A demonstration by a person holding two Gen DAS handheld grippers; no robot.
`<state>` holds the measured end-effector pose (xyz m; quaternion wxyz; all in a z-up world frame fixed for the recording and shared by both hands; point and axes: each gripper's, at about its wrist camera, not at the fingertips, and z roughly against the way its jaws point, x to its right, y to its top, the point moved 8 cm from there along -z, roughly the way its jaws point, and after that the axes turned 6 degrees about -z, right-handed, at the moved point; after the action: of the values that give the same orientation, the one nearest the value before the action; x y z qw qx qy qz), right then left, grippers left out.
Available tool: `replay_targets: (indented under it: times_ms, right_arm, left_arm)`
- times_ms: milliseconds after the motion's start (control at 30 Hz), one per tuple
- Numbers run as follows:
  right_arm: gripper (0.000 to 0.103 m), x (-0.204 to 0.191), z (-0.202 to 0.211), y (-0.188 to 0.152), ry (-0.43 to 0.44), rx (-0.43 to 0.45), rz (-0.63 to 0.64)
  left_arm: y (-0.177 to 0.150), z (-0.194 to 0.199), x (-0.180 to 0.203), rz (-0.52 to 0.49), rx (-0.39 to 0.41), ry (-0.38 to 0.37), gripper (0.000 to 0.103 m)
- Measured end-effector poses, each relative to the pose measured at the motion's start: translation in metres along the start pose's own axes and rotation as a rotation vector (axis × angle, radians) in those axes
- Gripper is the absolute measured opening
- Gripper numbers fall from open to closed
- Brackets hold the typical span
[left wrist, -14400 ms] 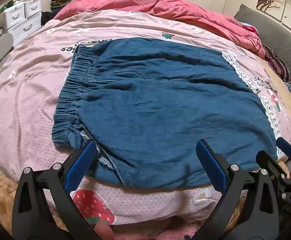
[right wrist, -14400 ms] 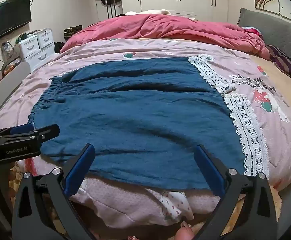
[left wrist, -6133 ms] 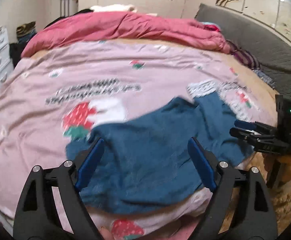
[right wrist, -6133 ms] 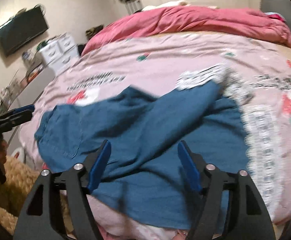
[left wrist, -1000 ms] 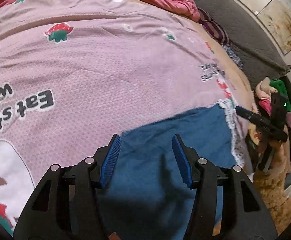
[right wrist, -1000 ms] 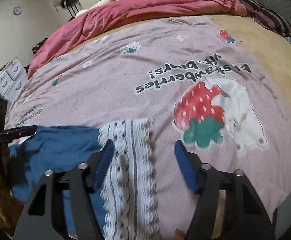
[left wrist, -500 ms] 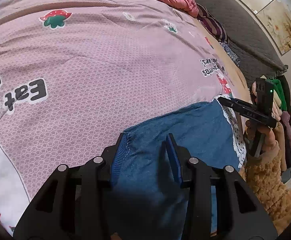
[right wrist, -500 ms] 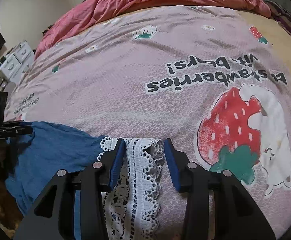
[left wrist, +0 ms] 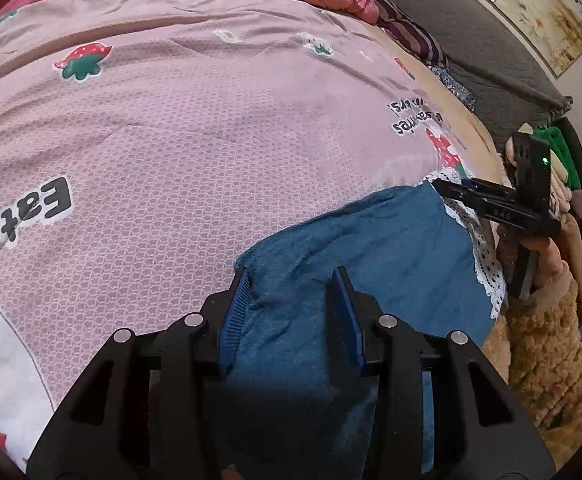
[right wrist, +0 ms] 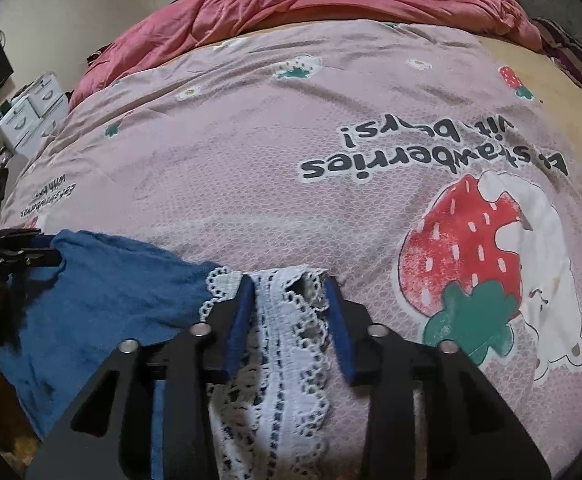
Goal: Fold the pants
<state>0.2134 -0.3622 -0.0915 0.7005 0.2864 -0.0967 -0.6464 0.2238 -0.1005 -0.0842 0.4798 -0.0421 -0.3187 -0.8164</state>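
The blue pants (left wrist: 371,248) with a white lace hem (right wrist: 287,320) lie near the front edge of the pink strawberry bedspread (left wrist: 211,120). My left gripper (left wrist: 293,280) is closed down on the blue waist corner, fabric between its blue pads. My right gripper (right wrist: 289,286) is closed down on the lace hem corner. Each gripper shows in the other's view: the right one (left wrist: 471,196) at the hem, the left one (right wrist: 23,252) at the blue corner.
A red quilt (right wrist: 331,0) is bunched at the far side of the bed. White drawers (right wrist: 31,116) stand at the left. A grey headboard (left wrist: 471,52) and a pile of clothes (left wrist: 563,184) are at the right.
Both grippers' jaws have narrowed from wide open onto the pants' corners over the last second. The pants went from spread flat to folded at the bed's front edge.
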Motion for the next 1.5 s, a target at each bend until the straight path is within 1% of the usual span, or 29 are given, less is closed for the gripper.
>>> replay_targets:
  times_ms: [33,67,100,133,167,200,367,533,567,633,767,900,933,967,1000,1033,1067,1100,1133,1200,1233,1267,1300,1400,1500]
  right_arm:
    - [0.026,-0.003,0.002,0.000,-0.005,0.006,0.013]
    - [0.024,-0.006,0.007,-0.001,-0.013,0.024,0.033]
    - [0.023,-0.008,0.010,-0.001,-0.013,0.034,0.040]
    - [0.022,-0.009,0.015,-0.001,-0.009,0.048,0.043]
    - [0.022,-0.010,0.022,0.000,-0.003,0.067,0.043]
    - [0.021,-0.011,0.025,0.000,0.000,0.077,0.046]
    - [0.020,-0.015,0.045,0.007,0.003,0.129,0.061]
    - [0.017,-0.018,0.058,0.023,-0.003,0.173,0.069]
    - [0.015,-0.017,0.058,0.027,-0.004,0.176,0.070]
    - [0.014,-0.018,0.056,0.037,-0.015,0.177,0.080]
    - [0.012,-0.020,0.041,0.049,-0.057,0.152,0.106]
    - [0.012,-0.013,0.010,0.045,-0.087,0.062,0.120]
    - [0.012,-0.012,0.005,0.041,-0.082,0.040,0.112]
    - [0.014,-0.007,-0.003,0.037,-0.077,0.011,0.088]
    - [0.018,-0.003,-0.006,0.034,-0.073,0.007,0.063]
    - [0.032,-0.001,-0.006,0.033,-0.067,0.006,0.043]
    - [0.047,0.005,-0.004,0.032,-0.072,0.009,0.013]
    - [0.052,0.012,0.004,0.032,-0.083,0.026,-0.024]
    - [0.052,0.017,0.013,0.031,-0.081,0.048,-0.050]
    - [0.052,0.025,0.039,0.024,-0.086,0.093,-0.079]
    - [0.052,0.025,0.049,0.020,-0.089,0.107,-0.077]
    - [0.052,0.026,0.062,0.012,-0.091,0.125,-0.073]
    - [0.052,0.024,0.075,0.001,-0.087,0.138,-0.068]
    - [0.052,0.014,0.097,-0.035,-0.070,0.134,-0.041]
    - [0.052,0.005,0.103,-0.073,-0.065,0.104,-0.031]
  left_arm:
    - [0.001,0.000,0.000,-0.001,0.007,0.014,0.032]
    - [0.001,-0.001,0.000,-0.006,0.011,0.030,0.026]
    - [0.001,-0.002,0.000,-0.017,0.011,0.054,0.022]
    - [0.001,-0.003,0.002,-0.033,0.010,0.085,0.016]
    - [0.002,-0.003,0.004,-0.044,0.015,0.103,0.012]
    - [0.003,-0.002,0.008,-0.051,0.020,0.107,0.006]
    - [0.010,0.013,0.017,-0.086,0.060,0.117,0.003]
    - [0.023,0.031,0.013,-0.070,0.138,0.128,0.002]
    - [0.024,0.032,0.012,-0.062,0.145,0.123,0.002]
    - [0.028,0.033,0.011,-0.062,0.156,0.137,0.002]
    - [0.030,0.024,0.005,-0.048,0.147,0.158,0.002]
    - [0.023,0.006,-0.008,-0.003,0.099,0.156,0.002]
    - [0.020,0.000,-0.012,0.006,0.084,0.156,0.002]
    - [0.018,-0.003,-0.014,0.007,0.076,0.163,0.005]
    - [0.017,-0.005,-0.015,0.004,0.072,0.172,0.006]
    - [0.016,-0.005,-0.016,-0.001,0.072,0.178,0.006]
    - [0.016,-0.004,-0.016,-0.002,0.074,0.178,0.009]
    - [0.016,-0.002,-0.016,-0.001,0.079,0.182,0.011]
    - [0.017,0.002,-0.016,-0.002,0.088,0.192,0.017]
    - [0.019,0.013,-0.015,0.000,0.107,0.195,0.022]
    - [0.021,0.022,-0.014,-0.001,0.123,0.193,0.024]
    - [0.022,0.030,-0.012,-0.008,0.136,0.201,0.030]
    - [0.021,0.041,-0.007,-0.028,0.153,0.214,0.032]
    - [0.010,0.064,0.015,-0.087,0.180,0.211,0.034]
    - [-0.014,0.075,0.041,-0.140,0.171,0.195,0.035]
